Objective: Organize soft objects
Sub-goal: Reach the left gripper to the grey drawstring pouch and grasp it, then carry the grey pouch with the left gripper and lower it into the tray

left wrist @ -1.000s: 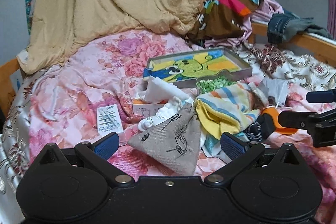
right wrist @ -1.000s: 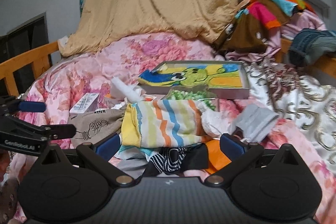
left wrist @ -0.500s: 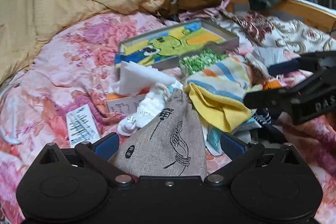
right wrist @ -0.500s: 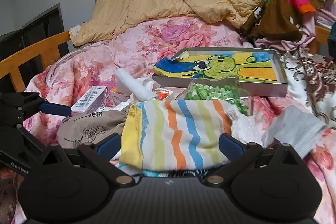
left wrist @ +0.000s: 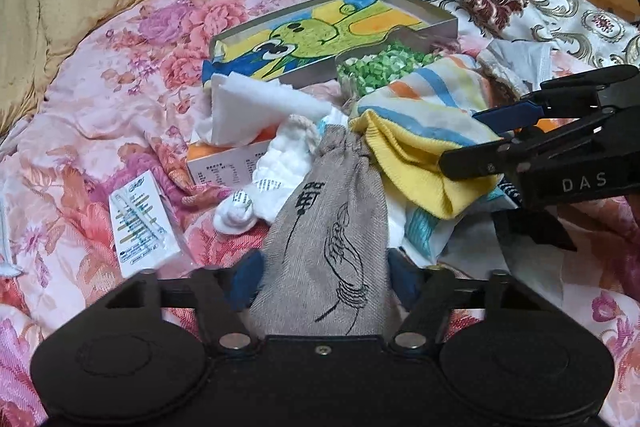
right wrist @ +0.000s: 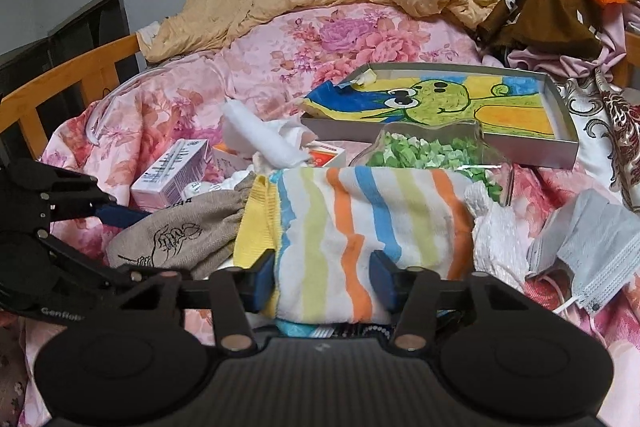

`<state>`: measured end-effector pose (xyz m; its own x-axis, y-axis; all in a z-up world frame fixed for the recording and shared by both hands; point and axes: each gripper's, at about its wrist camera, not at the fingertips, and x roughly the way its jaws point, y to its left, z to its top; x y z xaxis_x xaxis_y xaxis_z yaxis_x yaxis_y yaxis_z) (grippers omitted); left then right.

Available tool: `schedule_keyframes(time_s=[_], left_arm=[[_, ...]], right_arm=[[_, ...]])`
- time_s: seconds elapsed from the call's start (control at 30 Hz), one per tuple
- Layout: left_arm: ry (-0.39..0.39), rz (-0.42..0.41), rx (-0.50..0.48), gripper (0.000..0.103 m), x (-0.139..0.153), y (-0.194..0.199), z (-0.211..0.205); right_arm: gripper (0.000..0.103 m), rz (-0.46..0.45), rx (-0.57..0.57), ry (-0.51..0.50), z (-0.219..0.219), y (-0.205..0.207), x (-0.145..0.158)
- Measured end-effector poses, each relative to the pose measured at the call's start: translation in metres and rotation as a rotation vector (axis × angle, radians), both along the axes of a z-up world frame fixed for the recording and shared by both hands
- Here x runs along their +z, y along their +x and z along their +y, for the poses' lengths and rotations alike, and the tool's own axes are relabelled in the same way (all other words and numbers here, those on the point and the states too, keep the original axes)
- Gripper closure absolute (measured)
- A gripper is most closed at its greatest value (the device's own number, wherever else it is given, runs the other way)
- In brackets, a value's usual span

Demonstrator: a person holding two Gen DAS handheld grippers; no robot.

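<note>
Barely begun — the soft items lie heaped on the floral bedspread (left wrist: pixel 100 115), nothing sorted. Since a second ago both grippers have dropped onto the pile from wide open. Left gripper (left wrist: pixel 320 277) is closing on the grey drawstring pouch (left wrist: pixel 332 227); right gripper (right wrist: pixel 322 275) is closing on the striped sock (right wrist: pixel 360 215) — both items are between the pads.

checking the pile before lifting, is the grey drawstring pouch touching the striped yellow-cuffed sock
Touching. In the right wrist view the grey drawstring pouch's gathered mouth presses against the striped sock's yellow cuff, no gap.
</note>
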<state>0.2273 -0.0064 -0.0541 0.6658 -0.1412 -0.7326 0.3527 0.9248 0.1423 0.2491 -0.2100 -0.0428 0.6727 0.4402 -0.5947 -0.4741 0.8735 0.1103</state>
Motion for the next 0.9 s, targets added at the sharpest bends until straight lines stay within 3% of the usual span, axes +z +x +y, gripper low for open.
schedule_keyframes(time_s=[0.17,0.23,0.37,0.9], left_arm=[[-0.014,0.015,0.026,0.063,0.004,-0.001,-0.001],[-0.020,0.021,0.034,0.072,0.007,-0.002,-0.002],[-0.055,0.031,0.067,0.084,0.013,-0.005,-0.001],[-0.225,-0.047,0.198,0.088,0.079,-0.031,0.017]], right_arm=[[0.084,0.001,0.018,0.011,0.002,-0.003,0.002],[0.090,-0.015,0.017,0.018,0.000,-0.005,0.004],[0.093,-0.022,0.012,0.043,-0.005,-0.008,0.010],[0.094,-0.216,0.014,0.252,-0.040,-0.041,0.067]])
